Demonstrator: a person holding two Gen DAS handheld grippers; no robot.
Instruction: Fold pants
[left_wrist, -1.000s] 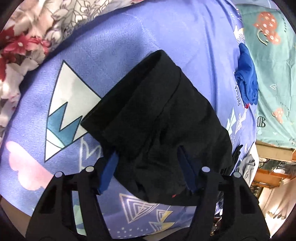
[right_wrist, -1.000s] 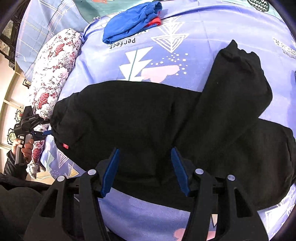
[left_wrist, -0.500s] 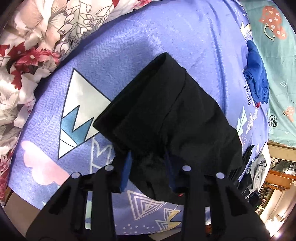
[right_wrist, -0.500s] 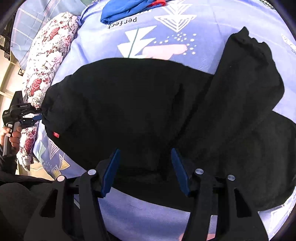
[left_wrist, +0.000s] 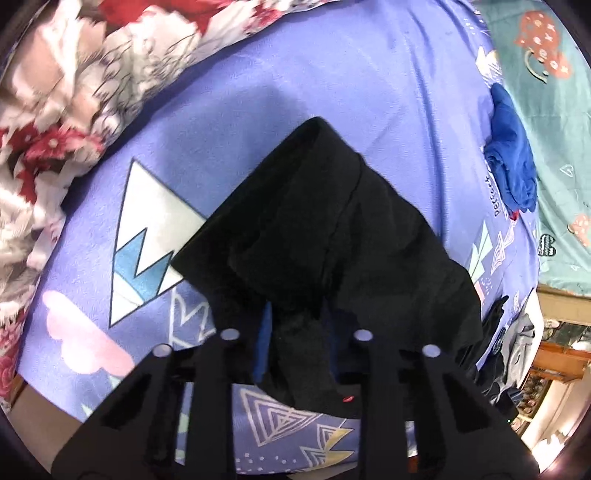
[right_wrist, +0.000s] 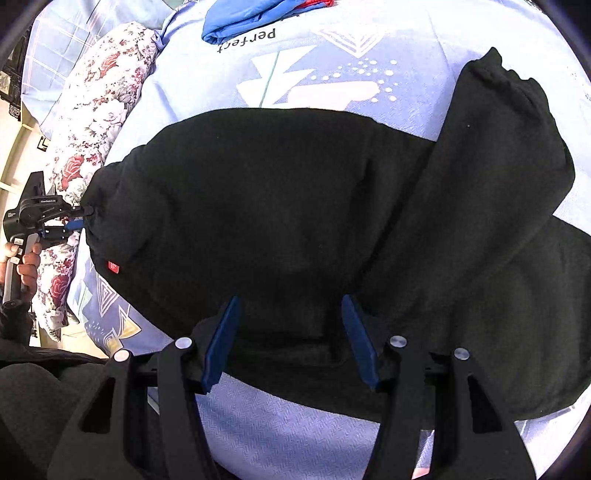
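Observation:
Black pants (right_wrist: 295, 206) lie on a lilac printed bedspread (right_wrist: 295, 413), one leg (right_wrist: 506, 155) folded across toward the far right. My left gripper (left_wrist: 297, 325) is shut on the pants' waist end (left_wrist: 314, 229), with black cloth bunched between its blue pads. It also shows in the right wrist view (right_wrist: 75, 223), pinching the pants' left edge near a small red tag (right_wrist: 113, 266). My right gripper (right_wrist: 291, 336) is open, its blue pads (right_wrist: 221, 343) resting over the pants' near edge, holding nothing.
A folded blue garment (left_wrist: 513, 173) lies at the far side of the bed, also in the right wrist view (right_wrist: 255, 14). A floral pillow (right_wrist: 99, 110) lies along the bed's left side. Teal bedding (left_wrist: 554, 129) and clothes at the bed edge (left_wrist: 517, 350) lie beyond.
My left gripper has closed from open onto the waist end of the pants and lifted it slightly. My right gripper stays open and has moved closer over the pants.

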